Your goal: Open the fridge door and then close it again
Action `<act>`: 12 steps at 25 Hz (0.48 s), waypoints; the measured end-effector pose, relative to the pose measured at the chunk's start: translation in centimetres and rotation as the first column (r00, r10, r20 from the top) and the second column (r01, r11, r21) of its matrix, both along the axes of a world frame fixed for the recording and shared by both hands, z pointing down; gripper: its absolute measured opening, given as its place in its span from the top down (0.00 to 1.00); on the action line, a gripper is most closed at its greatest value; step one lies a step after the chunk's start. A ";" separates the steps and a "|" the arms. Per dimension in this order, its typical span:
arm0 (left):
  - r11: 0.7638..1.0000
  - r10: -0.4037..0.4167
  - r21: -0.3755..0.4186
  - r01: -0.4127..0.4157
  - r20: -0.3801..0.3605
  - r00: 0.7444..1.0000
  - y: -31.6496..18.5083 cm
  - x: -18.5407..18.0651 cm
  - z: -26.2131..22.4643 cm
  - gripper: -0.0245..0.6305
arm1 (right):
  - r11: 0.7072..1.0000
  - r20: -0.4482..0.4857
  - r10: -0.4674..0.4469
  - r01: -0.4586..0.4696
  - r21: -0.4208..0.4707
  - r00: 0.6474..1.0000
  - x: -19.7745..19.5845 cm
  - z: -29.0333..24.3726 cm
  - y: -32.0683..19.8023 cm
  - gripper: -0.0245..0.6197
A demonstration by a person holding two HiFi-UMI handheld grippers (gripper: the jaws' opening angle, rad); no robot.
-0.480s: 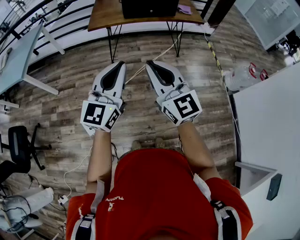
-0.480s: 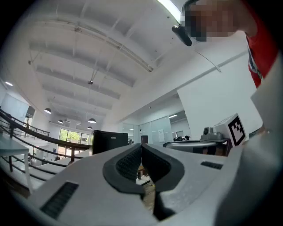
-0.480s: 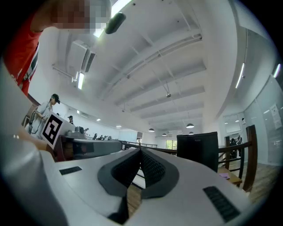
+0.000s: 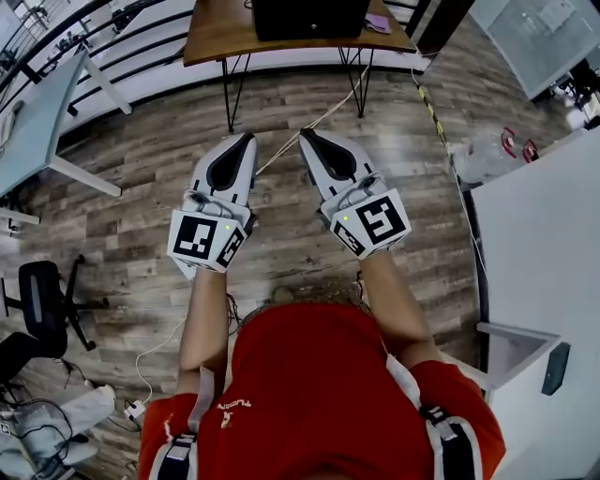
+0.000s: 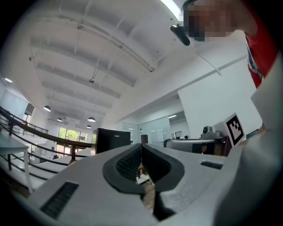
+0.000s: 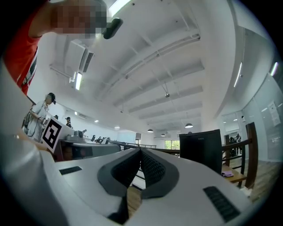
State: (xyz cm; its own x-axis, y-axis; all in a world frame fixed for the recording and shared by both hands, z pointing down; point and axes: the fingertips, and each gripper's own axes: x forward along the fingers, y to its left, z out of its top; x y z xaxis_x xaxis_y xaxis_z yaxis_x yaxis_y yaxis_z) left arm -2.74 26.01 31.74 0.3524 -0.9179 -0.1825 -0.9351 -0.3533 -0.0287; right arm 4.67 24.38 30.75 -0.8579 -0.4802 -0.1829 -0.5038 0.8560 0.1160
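Note:
Seen from the head, my left gripper (image 4: 247,139) and right gripper (image 4: 304,134) are held side by side in front of the person's red shirt, over the wooden floor, pointing away toward a table. Both are shut with nothing between the jaws. In the left gripper view the left gripper (image 5: 141,145) has its dark pads meeting, and the right gripper (image 6: 140,150) looks the same in its own view. A large white box-like body (image 4: 544,234) fills the right edge of the head view. I cannot tell whether it is the fridge, and no door or handle is clear.
A wooden table (image 4: 211,36) on black legs carries a black box (image 4: 309,14) straight ahead. A grey desk (image 4: 37,122) and a black office chair (image 4: 39,302) stand at the left. Clear water bottles (image 4: 483,157) lie by the white body. A cable (image 4: 314,117) crosses the floor.
The whole head view has slid slightly. Both grippers keep the same pose, side by side and shut.

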 end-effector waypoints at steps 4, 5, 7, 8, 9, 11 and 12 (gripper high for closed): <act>1.000 -0.002 -0.007 0.002 -0.006 1.000 -0.4 -2.5 0.7 0.95 | 1.000 -0.009 0.012 -0.012 0.002 1.000 -1.7 0.5 -0.3 0.92; 1.000 -0.002 -0.008 0.002 -0.008 1.000 -0.6 -2.9 0.8 0.95 | 1.000 -0.010 0.016 -0.016 -0.002 1.000 -2.0 0.6 -0.6 0.92; 1.000 -0.004 -0.010 0.004 -0.012 1.000 -1.1 -3.7 1.0 0.95 | 1.000 -0.010 0.020 -0.020 -0.011 1.000 -2.7 0.9 -1.3 0.92; 1.000 -0.005 -0.010 0.005 -0.013 1.000 -1.6 -4.2 1.1 0.95 | 1.000 -0.011 0.020 -0.020 -0.013 1.000 -3.1 1.1 -1.8 0.92; 1.000 -0.008 -0.010 0.008 -0.016 1.000 -2.1 -4.6 1.2 0.95 | 1.000 -0.013 0.017 -0.018 -0.013 1.000 -3.5 1.1 -2.3 0.92; 1.000 -0.012 -0.007 0.012 -0.019 1.000 -3.5 -5.3 1.2 0.95 | 1.000 -0.018 0.012 -0.012 -0.006 1.000 -4.2 1.2 -3.6 0.92; 1.000 -0.013 -0.006 0.013 -0.018 1.000 -4.3 -5.6 1.2 0.95 | 1.000 -0.019 0.011 -0.011 -0.003 1.000 -4.5 1.2 -4.5 0.92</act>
State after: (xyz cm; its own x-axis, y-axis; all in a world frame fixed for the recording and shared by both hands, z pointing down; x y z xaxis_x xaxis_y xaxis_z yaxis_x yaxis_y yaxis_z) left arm -8.37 21.70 32.89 0.3370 -0.9234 -0.1836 -0.9400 -0.3410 -0.0101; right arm 0.13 19.88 31.93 -0.8559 -0.4898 -0.1657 -0.5107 0.8509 0.1229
